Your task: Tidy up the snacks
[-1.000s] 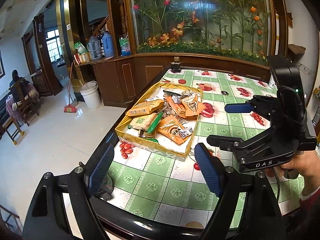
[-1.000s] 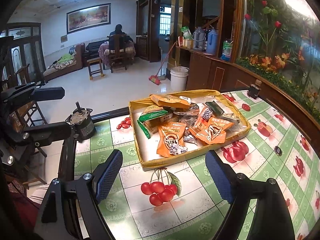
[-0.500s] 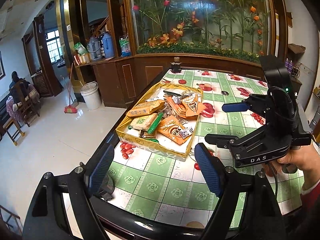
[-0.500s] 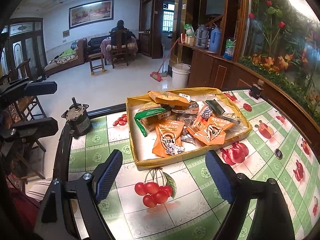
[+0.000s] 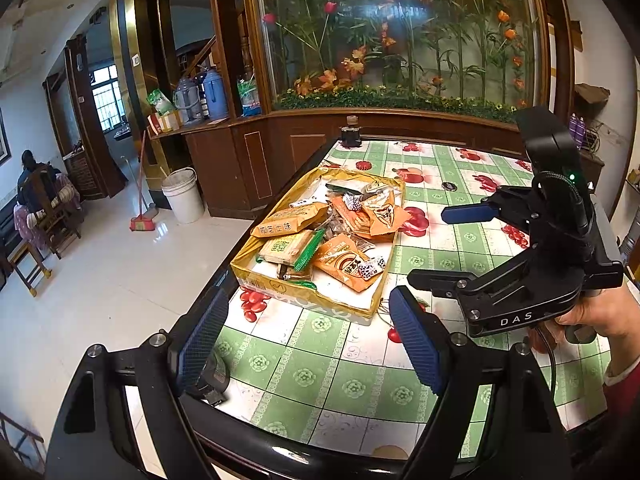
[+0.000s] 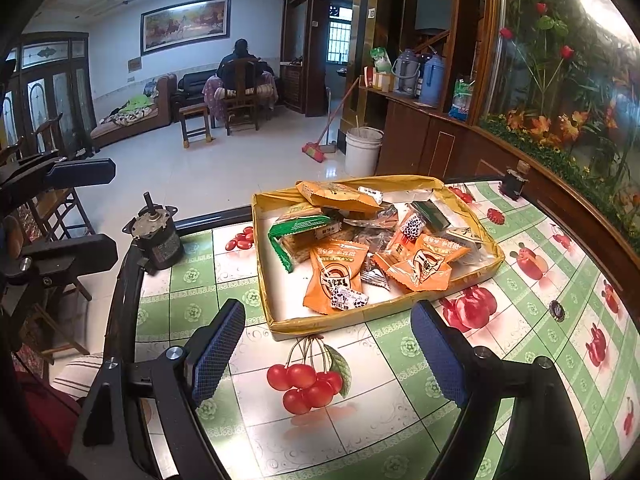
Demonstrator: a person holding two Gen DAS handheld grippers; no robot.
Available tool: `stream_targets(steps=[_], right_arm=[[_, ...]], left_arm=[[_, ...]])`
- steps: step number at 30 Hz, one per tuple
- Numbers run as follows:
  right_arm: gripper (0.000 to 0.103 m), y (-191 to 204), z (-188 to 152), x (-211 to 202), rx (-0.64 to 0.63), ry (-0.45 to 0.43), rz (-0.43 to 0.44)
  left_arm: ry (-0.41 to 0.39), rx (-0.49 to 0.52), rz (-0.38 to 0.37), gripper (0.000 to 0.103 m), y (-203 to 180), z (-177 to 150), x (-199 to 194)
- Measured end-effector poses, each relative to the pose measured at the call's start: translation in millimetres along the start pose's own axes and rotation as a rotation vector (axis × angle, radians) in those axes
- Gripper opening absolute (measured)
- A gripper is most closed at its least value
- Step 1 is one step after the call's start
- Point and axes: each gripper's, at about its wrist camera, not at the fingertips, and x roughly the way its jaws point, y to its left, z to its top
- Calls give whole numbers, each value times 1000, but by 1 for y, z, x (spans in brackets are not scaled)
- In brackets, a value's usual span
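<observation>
All the snack packets (image 6: 340, 268), orange, green and tan wrappers, lie heaped in the shallow yellow cardboard tray (image 6: 460, 286) just ahead of both tools, left (image 5: 308, 344) and right (image 6: 328, 352), which hang open and empty. None seems loose on the worktop (image 6: 400, 408); sorted or merely piled, unclear.

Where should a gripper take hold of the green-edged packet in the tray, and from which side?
Probably by the green crimped edge of the green-edged packet, coming from above on the open tray floor side. That edge is thin and flat, lifts clear of the pile, and has bare tray beside it. Both the left gripper and right gripper hover open.
</observation>
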Motion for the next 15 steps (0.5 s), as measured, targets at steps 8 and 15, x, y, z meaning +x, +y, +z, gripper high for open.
stream_targets(steps=[8, 15], right_arm=[[86, 0, 2, -1, -8, -7, -2], [86, 0, 4, -3, -14, -15, 4]], left_arm=[[-3, -1, 9, 83, 1, 1, 1], [-16, -3, 15, 83, 2, 2, -2]])
